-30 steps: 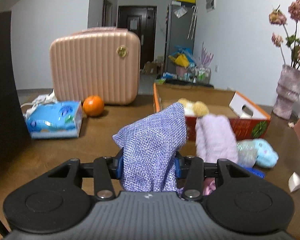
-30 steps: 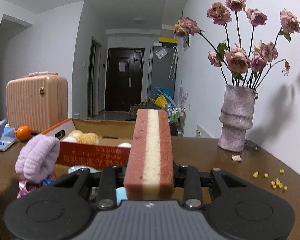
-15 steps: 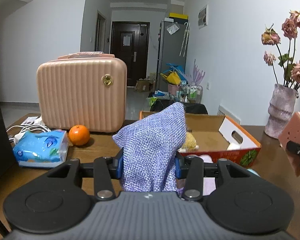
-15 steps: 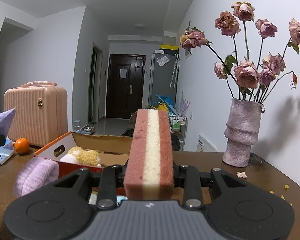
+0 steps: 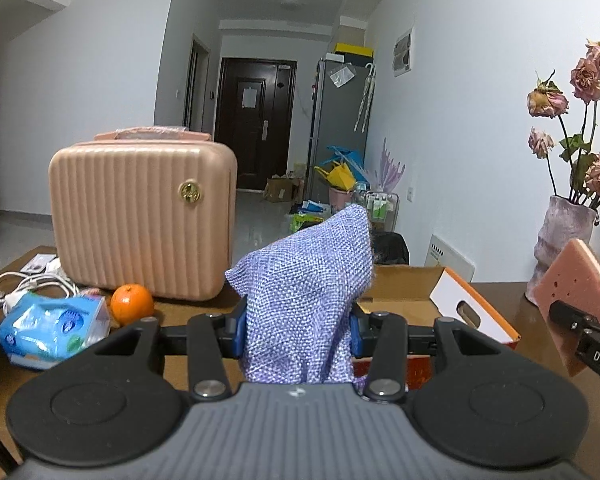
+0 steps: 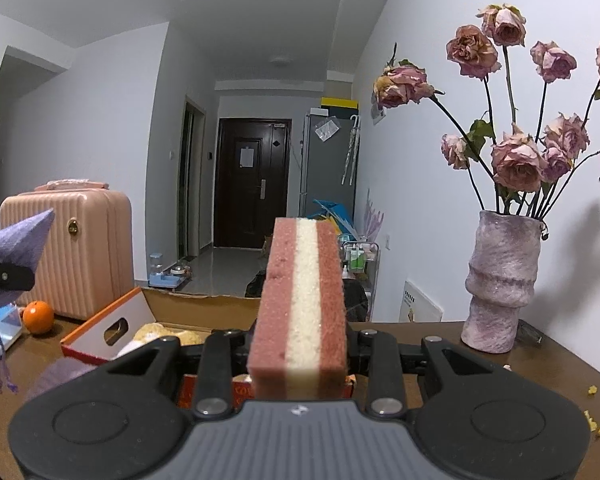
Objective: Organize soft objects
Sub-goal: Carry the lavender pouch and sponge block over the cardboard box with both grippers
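Since the earlier frames both grippers have risen and advanced: the cardboard box (image 5: 420, 292) sits lower in each view, and the purple plush and blue toy seen in front of the box have dropped out of the left wrist view.

The left gripper (image 5: 296, 320) is clamped on a purple woven pouch (image 5: 304, 296); the fingers press its lower half and the pointed upper part stands above them. The right gripper (image 6: 298, 344) is closed tight on a pink-and-cream layered sponge (image 6: 300, 304), held on edge, with its long axis running forward along the fingers and projecting well past them.

The box, with orange outer walls and a cut handle slot, rests on the counter (image 6: 440, 340) directly ahead of and below both loads. Its open top faces up, and a yellow plush (image 6: 160, 334) already lies inside. In the right wrist view the near wall of the box lies just under the sponge; in the left wrist view the pouch hides the left part of the box. Judged from this, the right hand is slightly nearer the opening, and each load has to travel forward and down to enter it.

Outward on the counter: an orange (image 5: 132, 304) and a tissue pack (image 5: 54, 330) beside a pink suitcase (image 5: 140, 220) at left, and a vase of dried roses (image 6: 504, 280) at right.
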Demonstrator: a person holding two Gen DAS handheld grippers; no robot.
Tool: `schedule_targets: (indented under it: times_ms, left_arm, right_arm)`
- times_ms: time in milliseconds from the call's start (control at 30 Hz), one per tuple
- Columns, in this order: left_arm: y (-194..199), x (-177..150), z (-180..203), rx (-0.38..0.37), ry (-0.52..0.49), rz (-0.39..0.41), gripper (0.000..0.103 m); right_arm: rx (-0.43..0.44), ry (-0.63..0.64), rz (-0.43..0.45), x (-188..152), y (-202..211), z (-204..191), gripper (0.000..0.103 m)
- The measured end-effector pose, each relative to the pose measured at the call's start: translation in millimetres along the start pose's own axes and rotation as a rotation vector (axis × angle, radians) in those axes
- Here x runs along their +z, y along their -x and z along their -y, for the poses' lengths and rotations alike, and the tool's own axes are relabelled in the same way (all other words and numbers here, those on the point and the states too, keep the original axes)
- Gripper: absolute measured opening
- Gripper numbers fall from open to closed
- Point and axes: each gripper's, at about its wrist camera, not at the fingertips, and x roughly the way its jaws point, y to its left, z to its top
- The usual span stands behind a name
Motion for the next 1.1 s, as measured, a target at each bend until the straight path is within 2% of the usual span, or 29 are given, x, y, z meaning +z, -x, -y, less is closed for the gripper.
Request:
schedule_targets:
  times_ms: [700,1100]
  left_arm:
    - [-63.8,30.0,26.6,-0.055,-0.013,0.035,0.045]
    - [-113.4,40.1,32.1,-0.043,-0.031,0.017,0.045]
  right_arm:
    - [-0.005,0.035,-0.027,20.4,-61.3,-18.3,0.031]
    - [0.001,0.009,-0.048,34.9,-106.1,-19.8,0.031]
